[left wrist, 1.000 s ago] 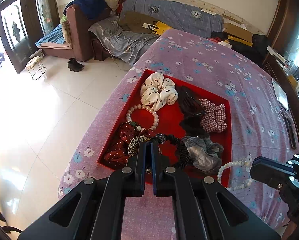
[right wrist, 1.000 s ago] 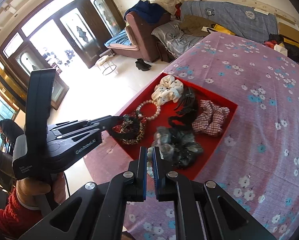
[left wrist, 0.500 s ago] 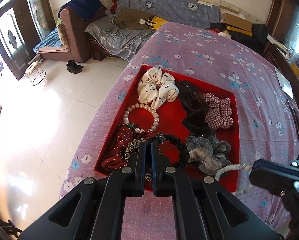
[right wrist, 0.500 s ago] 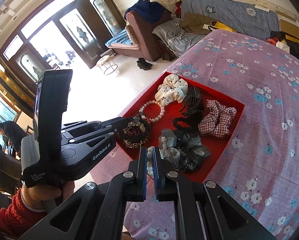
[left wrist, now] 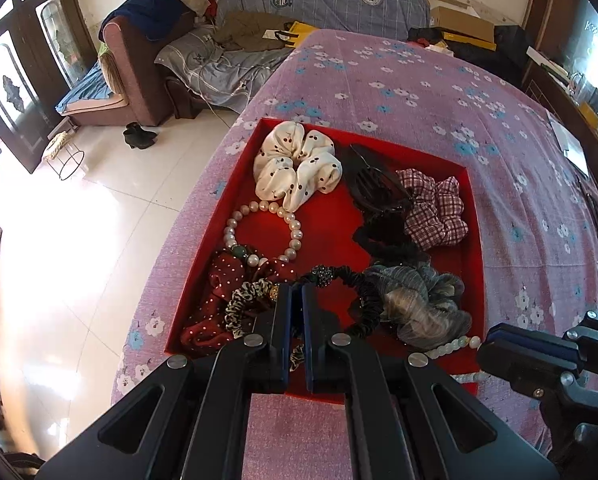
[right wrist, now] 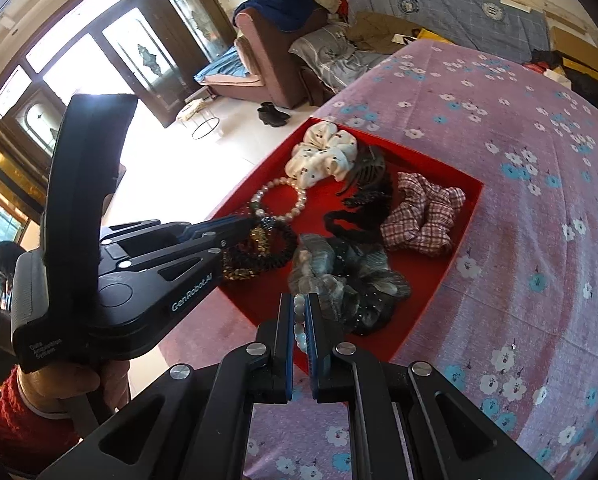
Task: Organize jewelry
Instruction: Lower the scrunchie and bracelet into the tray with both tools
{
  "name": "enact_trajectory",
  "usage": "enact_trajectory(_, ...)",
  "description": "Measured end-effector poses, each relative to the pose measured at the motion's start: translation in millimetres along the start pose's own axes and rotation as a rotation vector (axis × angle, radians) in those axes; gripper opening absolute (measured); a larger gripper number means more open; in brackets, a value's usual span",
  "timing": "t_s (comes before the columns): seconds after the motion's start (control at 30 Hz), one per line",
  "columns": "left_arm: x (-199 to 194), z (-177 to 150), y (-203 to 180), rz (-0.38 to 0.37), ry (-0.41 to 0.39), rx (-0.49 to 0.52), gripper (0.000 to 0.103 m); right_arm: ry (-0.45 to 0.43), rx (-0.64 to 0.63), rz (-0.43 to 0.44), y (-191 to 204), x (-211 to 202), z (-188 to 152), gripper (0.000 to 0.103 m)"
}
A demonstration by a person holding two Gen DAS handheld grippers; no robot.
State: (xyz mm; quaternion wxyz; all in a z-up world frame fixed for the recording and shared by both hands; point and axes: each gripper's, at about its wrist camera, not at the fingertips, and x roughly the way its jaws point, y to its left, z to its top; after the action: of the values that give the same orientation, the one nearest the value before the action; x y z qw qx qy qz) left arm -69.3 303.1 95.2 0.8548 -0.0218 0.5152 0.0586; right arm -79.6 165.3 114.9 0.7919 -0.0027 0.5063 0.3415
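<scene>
Between the pads of my right gripper (right wrist: 299, 316) I have a string of pale beads (right wrist: 300, 322) pinched, jaws drawn in tight on the strand, just at the near edge of the red tray (right wrist: 465, 228). In the left wrist view the loose end of that bead string (left wrist: 455, 345) trails over the tray's near right corner beside the grey scrunchie (left wrist: 419, 304). My left gripper (left wrist: 296, 312) is closed down too, over the near left part of the tray, apparently on the black beaded hair tie (left wrist: 359, 288), though I can't tell exactly what sits in the narrow gap.

I judge the beads light, hard and slick, strung on something limp, so the strand will swing and sag from wherever I hold it; a grip across the cord between two beads should slip less than one on a bead's crown. The hair tie looks soft and springy, easy to hold anywhere along its loop. Farther out lie a pearl bracelet (left wrist: 261, 228), a white spotted scrunchie (left wrist: 297, 170), a black claw clip (left wrist: 373, 186) and a plaid scrunchie (left wrist: 435, 212), all inside the tray on the flowered purple cloth (left wrist: 419, 88).
</scene>
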Motion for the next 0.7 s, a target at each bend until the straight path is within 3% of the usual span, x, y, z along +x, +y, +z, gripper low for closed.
enact_trajectory(0.7,25.5,2.5,-2.0,0.022,0.044,0.044,0.004,0.075,-0.02,-0.027,1.7,28.1,-8.6,0.007)
